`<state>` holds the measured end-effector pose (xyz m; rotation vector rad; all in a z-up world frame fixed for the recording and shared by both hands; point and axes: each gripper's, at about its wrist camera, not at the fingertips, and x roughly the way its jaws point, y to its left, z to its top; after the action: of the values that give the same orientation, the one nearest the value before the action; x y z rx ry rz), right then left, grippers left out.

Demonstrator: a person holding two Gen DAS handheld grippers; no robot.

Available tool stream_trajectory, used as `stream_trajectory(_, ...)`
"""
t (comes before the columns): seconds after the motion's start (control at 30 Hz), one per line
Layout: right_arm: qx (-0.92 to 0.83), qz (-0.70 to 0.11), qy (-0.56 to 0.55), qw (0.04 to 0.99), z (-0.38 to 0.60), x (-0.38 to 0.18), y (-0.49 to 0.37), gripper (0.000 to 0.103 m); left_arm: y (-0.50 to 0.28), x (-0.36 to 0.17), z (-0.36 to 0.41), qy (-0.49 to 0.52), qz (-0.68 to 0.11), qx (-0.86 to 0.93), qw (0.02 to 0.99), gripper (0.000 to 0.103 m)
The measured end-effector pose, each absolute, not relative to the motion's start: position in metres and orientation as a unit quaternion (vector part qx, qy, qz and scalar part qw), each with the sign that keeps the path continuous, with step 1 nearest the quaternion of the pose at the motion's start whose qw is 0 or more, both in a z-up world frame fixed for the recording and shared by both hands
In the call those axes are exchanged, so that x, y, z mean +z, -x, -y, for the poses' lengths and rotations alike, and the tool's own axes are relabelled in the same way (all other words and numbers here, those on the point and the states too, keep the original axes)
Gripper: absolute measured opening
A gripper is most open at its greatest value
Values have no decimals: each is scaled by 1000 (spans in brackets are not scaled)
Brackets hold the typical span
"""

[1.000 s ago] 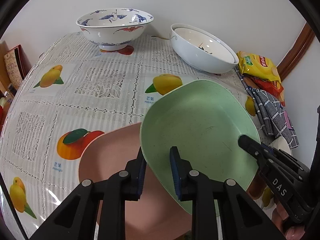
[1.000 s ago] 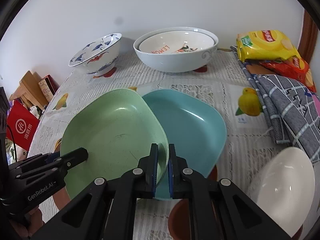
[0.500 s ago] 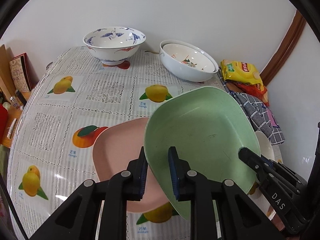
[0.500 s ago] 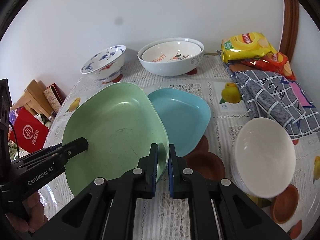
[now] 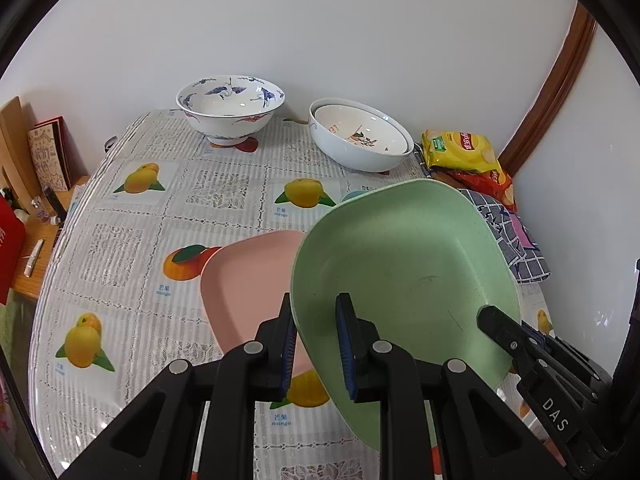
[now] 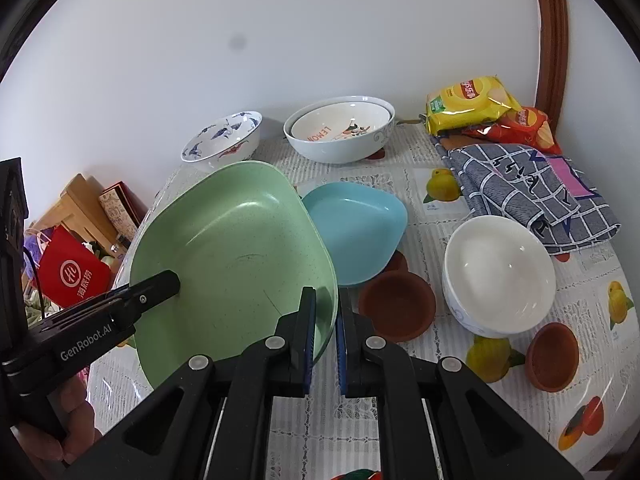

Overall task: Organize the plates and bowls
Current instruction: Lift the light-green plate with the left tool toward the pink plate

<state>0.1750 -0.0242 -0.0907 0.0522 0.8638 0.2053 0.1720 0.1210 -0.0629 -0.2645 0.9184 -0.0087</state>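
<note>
A pale green square plate (image 5: 400, 272) hangs tilted above the table, gripped from two sides. My left gripper (image 5: 315, 302) is shut on its near left rim, one pad inside the plate and one underneath. My right gripper (image 6: 326, 294) is shut on the opposite rim of the green plate (image 6: 232, 256). Each view shows the other gripper: the right gripper (image 5: 493, 320) at the plate's right edge, the left gripper (image 6: 166, 282) at its left edge. A pink plate (image 5: 248, 280) lies on the table below, and a blue plate (image 6: 356, 228) lies beside it, partly hidden.
At the back stand a crane-patterned bowl (image 5: 230, 108) and two nested white bowls (image 5: 360, 140). A white bowl (image 6: 500, 276) and two small brown dishes (image 6: 396, 308) (image 6: 554, 356) sit near the right. Snack bags (image 6: 472, 104) and a checked cloth (image 6: 528, 184) fill the far right corner.
Both grippers have risen and drawn back with the green plate between them. The table's things look smaller, and more of the pink and blue plates shows.
</note>
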Motion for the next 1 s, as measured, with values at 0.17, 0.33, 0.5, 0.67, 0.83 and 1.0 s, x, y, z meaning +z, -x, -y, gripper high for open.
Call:
stream_trajectory(0.17,104,-412,-32,905,20,-86,-163,9,-161,-56,-126,129,-435,-1,891,19)
stream_trajectory(0.33,107,-409,-36,906,15,-83,-156,9,-152,-52,-131,129,-431,3,893,19)
stream_trajectory(0.5,106,-407,-39,907,14,-82,-149,9,-149,-51,-131,128,-432,1,893,19)
stream_trajectory(0.67,104,-406,-45,907,16,-83,-146,9,-147,-50,-131,127,-430,-1,894,19)
stream_trajectory(0.83,104,-408,-44,906,15,-83,-146,9,-146,-50,-131,129,-432,-2,893,19)
stream_trajectory(1.0,103,-410,-44,905,11,-85,-147,9,-146,-52,-134,131,-434,-1,892,19)
